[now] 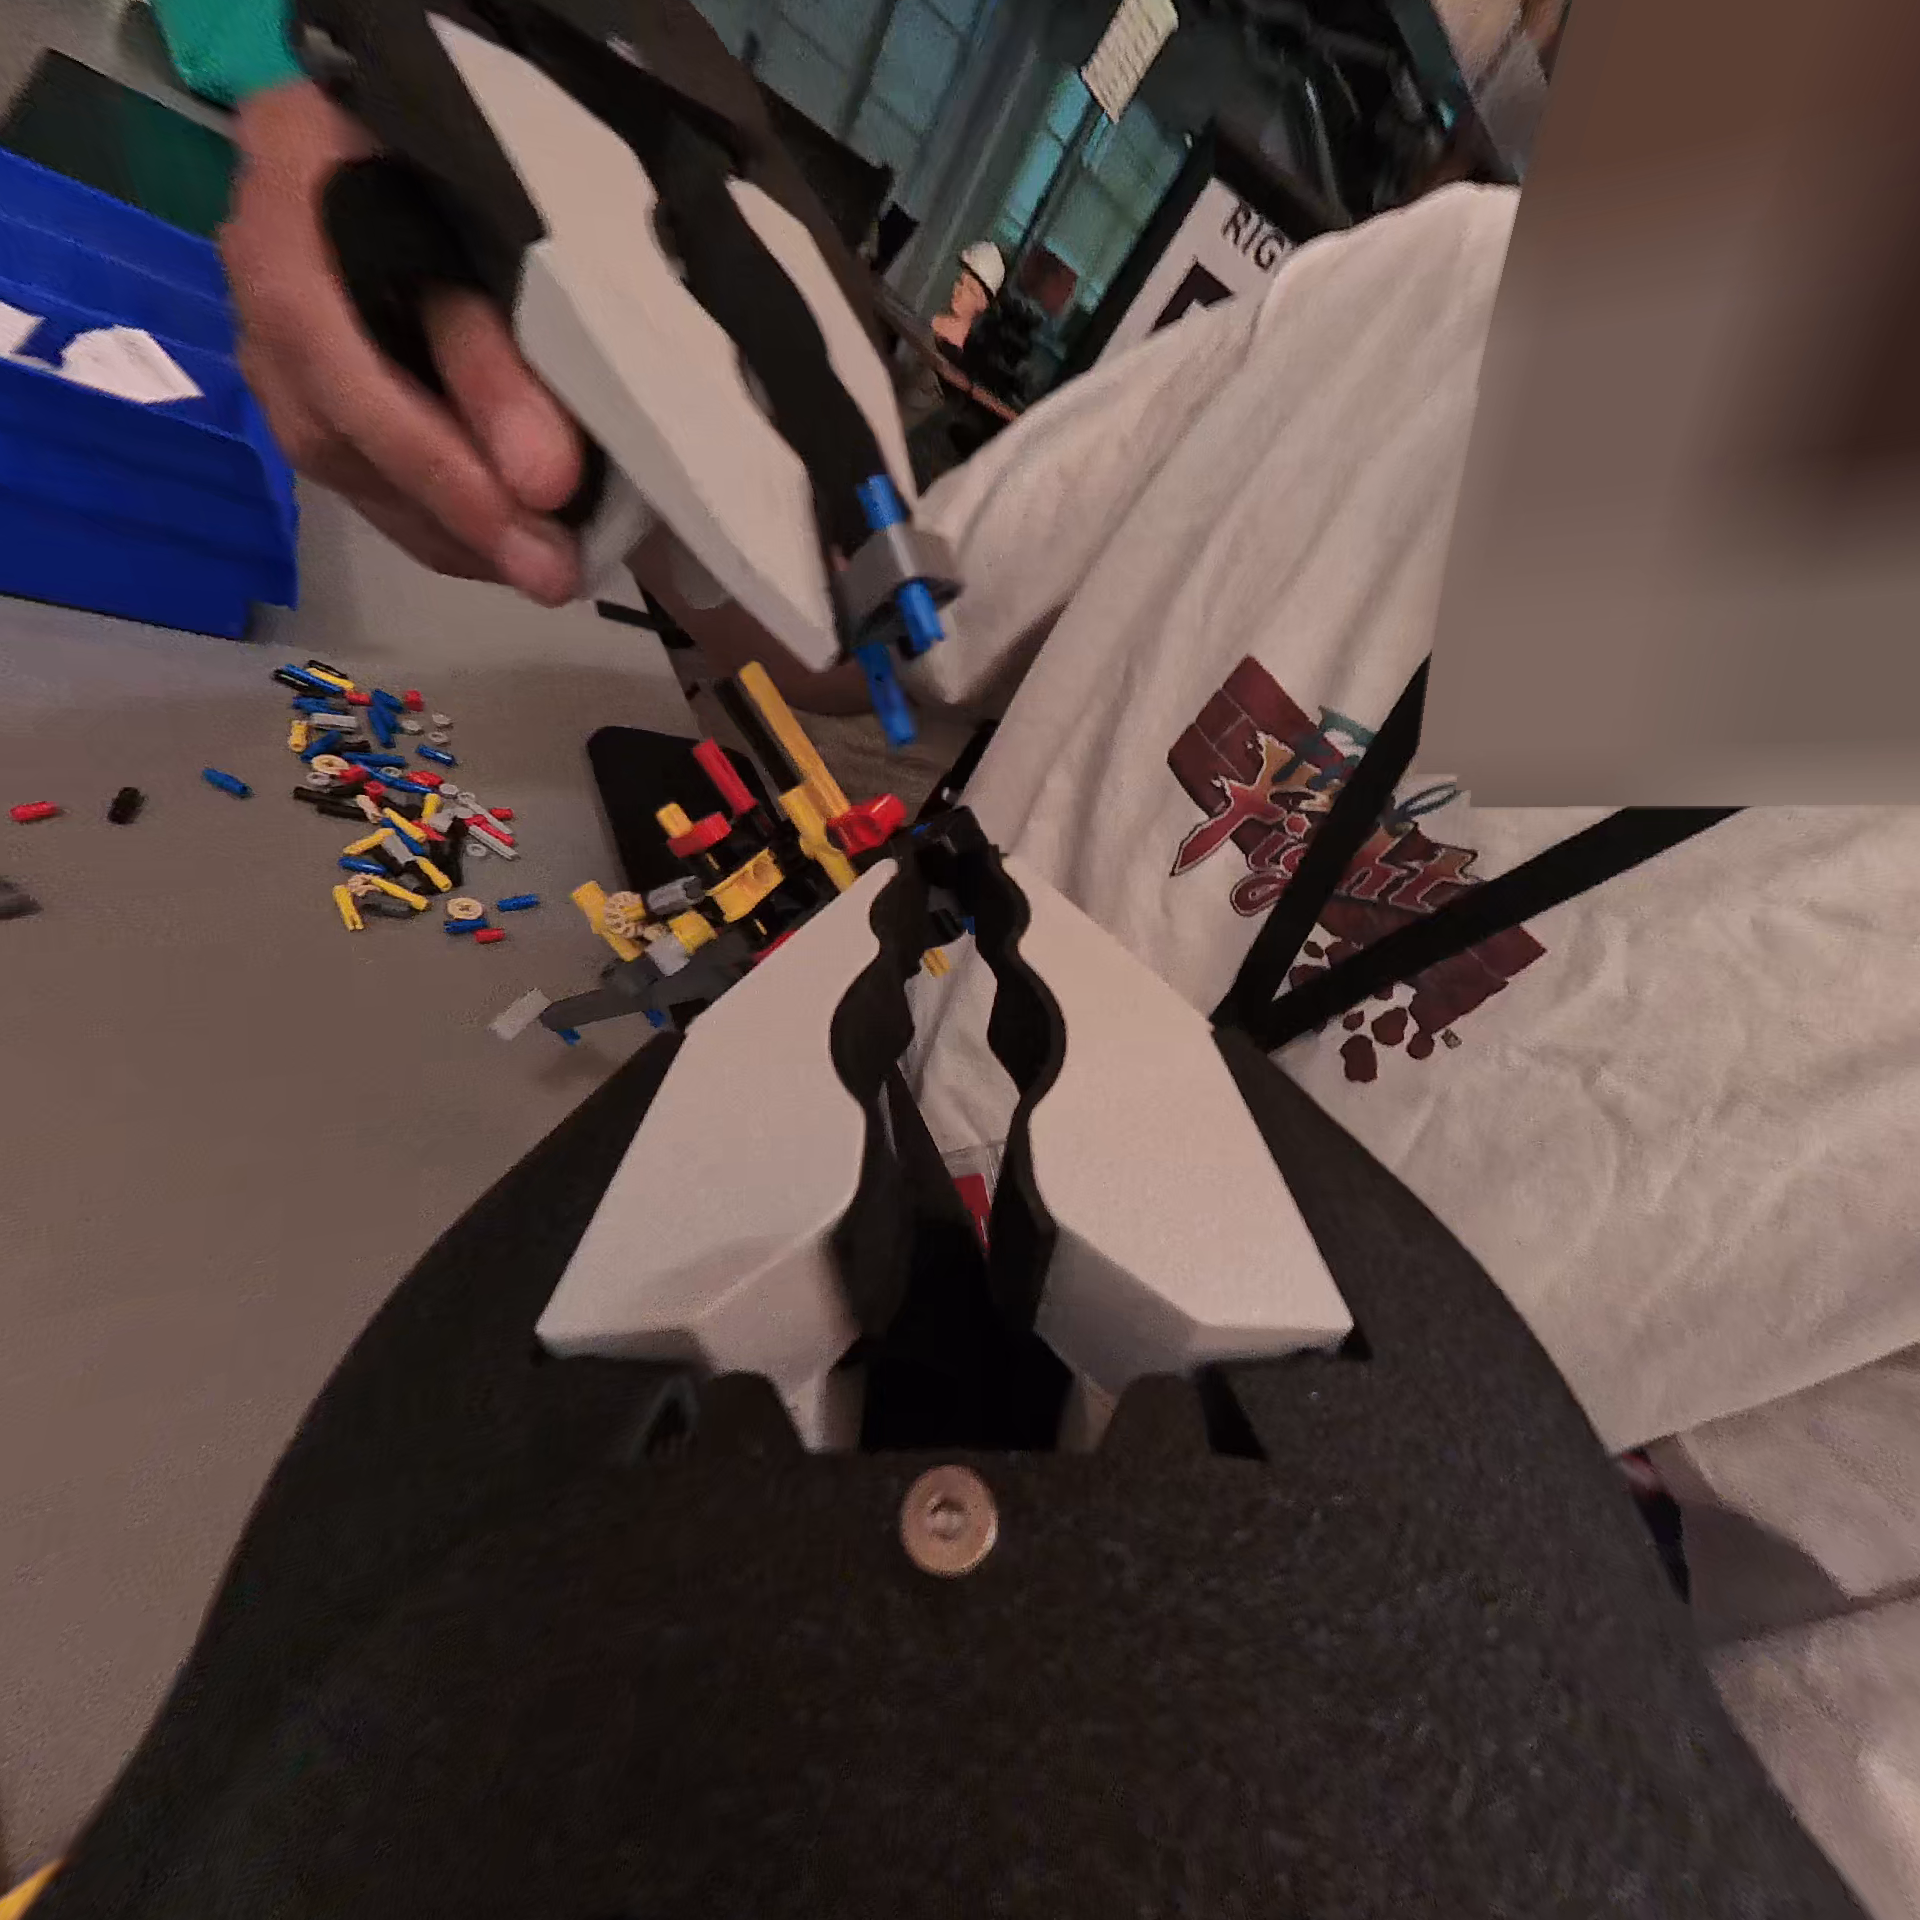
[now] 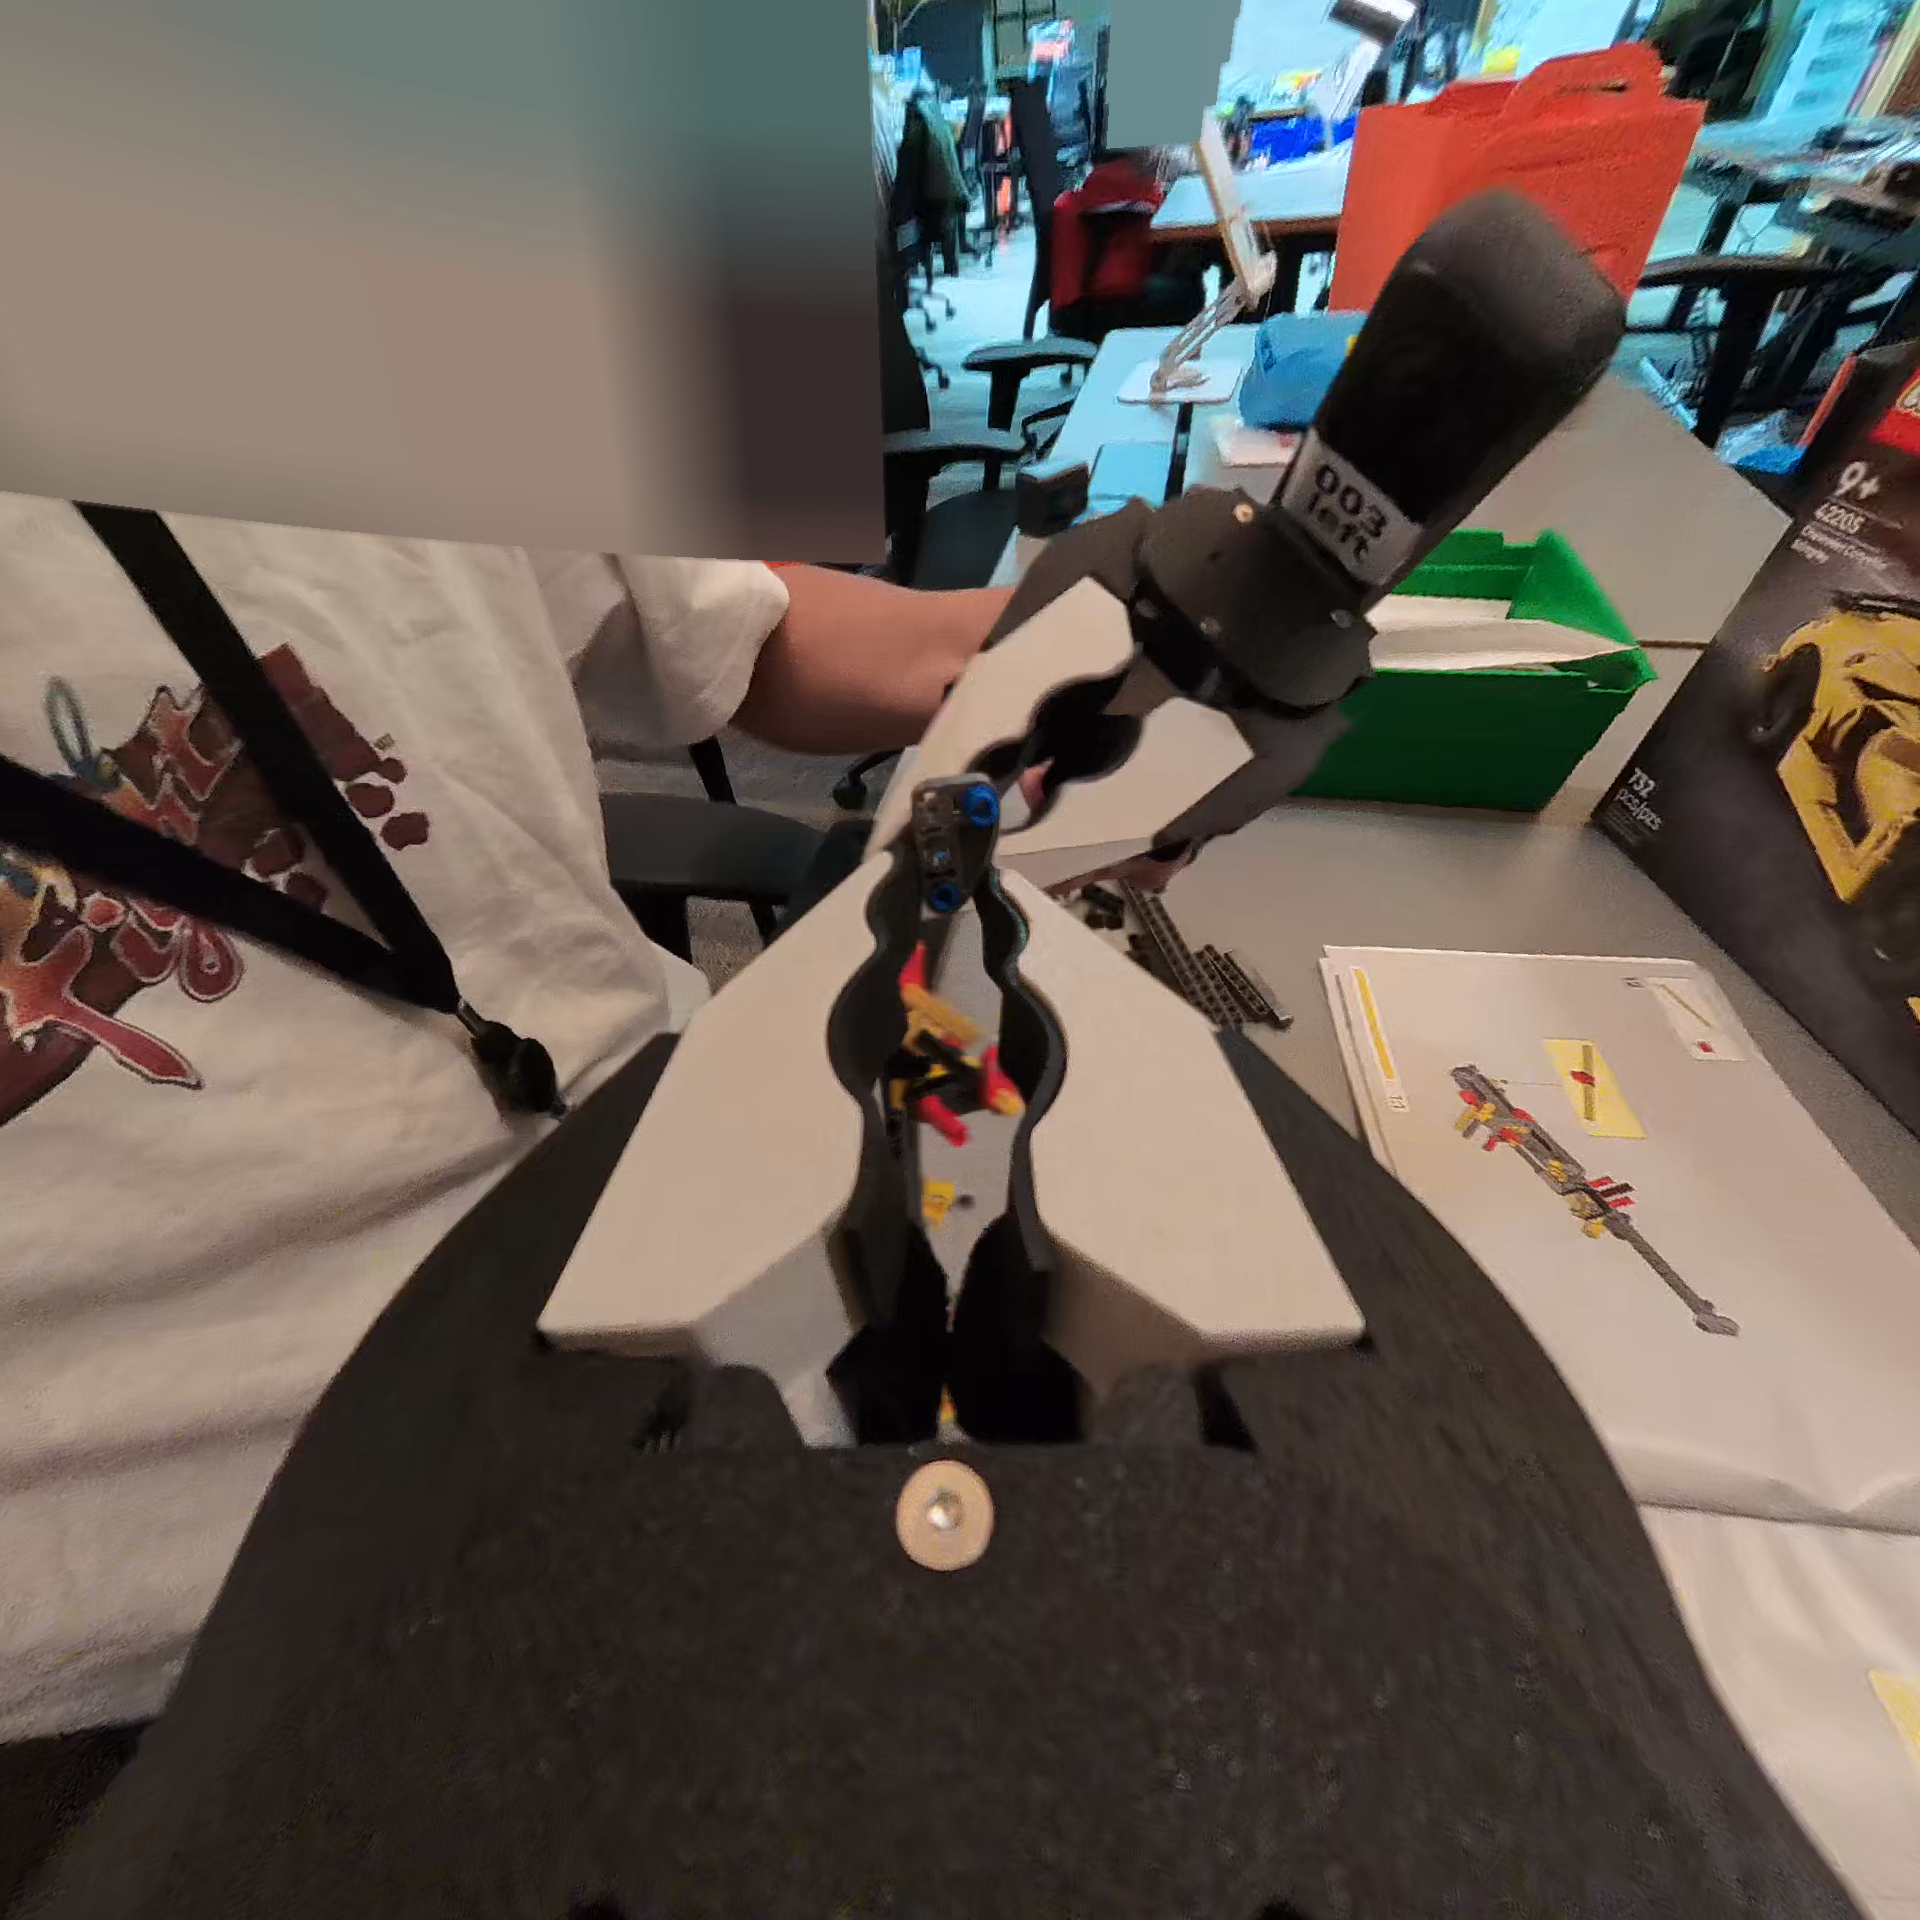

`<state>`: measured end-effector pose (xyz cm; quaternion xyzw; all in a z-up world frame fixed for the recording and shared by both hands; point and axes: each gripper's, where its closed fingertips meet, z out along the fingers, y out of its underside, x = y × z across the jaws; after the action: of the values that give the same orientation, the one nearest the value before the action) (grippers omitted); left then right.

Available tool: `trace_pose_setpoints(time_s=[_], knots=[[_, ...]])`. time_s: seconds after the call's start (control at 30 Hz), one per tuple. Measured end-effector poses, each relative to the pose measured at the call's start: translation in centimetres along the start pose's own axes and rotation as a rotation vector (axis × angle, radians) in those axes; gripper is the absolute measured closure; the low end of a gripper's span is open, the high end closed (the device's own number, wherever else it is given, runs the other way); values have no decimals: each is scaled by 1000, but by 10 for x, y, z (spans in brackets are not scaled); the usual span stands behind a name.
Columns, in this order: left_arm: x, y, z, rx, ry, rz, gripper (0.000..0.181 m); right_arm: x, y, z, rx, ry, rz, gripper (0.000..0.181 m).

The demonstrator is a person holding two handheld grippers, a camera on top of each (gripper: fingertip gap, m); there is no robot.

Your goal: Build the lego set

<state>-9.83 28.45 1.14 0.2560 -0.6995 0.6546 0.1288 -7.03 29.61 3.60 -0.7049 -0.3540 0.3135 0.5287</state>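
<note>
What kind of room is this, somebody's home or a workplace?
Most likely a shared office or lab workspace, not a home. Rolling office chairs and rows of desks fill the background, and a green storage bin sits on the grey work table.

Writing stands on a white handle label (image 2: 1343, 516), the set box (image 2: 1829, 665) and a shirt (image 1: 1340, 842).

Dim warm indoor light, soft shadows, motion blur in the left wrist view, fisheye bending at edges
</note>
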Motion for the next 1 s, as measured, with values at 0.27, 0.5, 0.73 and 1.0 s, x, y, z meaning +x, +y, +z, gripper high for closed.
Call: trace_pose_setpoints(time_s=[0.27,0.5,0.73,1.0], knots=[[-1,0,6,-31,-7,55,174,-15,6,7,-72,-137,26,171],[-4,1,10,1,-17,63,174,-17,14,5,-79,-149,51,171],[-13,1,14,24,-37,7,175,-14,20,2,-96,-185,64,172],[-18,-2,12,100,-3,-35,175,-12,28,1,-33,-228,97,172]])
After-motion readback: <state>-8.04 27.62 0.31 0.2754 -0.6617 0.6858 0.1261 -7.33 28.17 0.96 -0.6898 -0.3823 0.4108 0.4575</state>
